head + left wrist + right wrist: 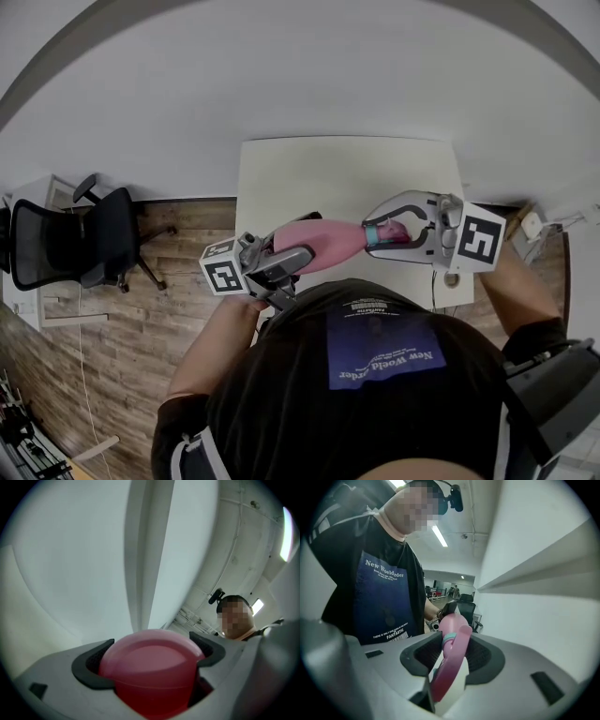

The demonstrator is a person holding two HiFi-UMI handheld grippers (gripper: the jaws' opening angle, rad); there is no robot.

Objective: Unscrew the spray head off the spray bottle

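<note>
Pink spray bottle [323, 242] held level in the air above the white surface [347, 173]: left tongs [150, 659] pinch its body, right tongs [451, 656] pinch the spray head [387, 234], which sits on the neck.

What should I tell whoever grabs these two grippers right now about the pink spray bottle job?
Left gripper: fingers shut on the pink spray bottle, at its wide end.
Right gripper: fingers shut on the spray head.
Bottle is held level in the air over the white table.
Done: both grips set.
Left: head not yet off, teal collar sits against the bottle; twist it free.
</note>
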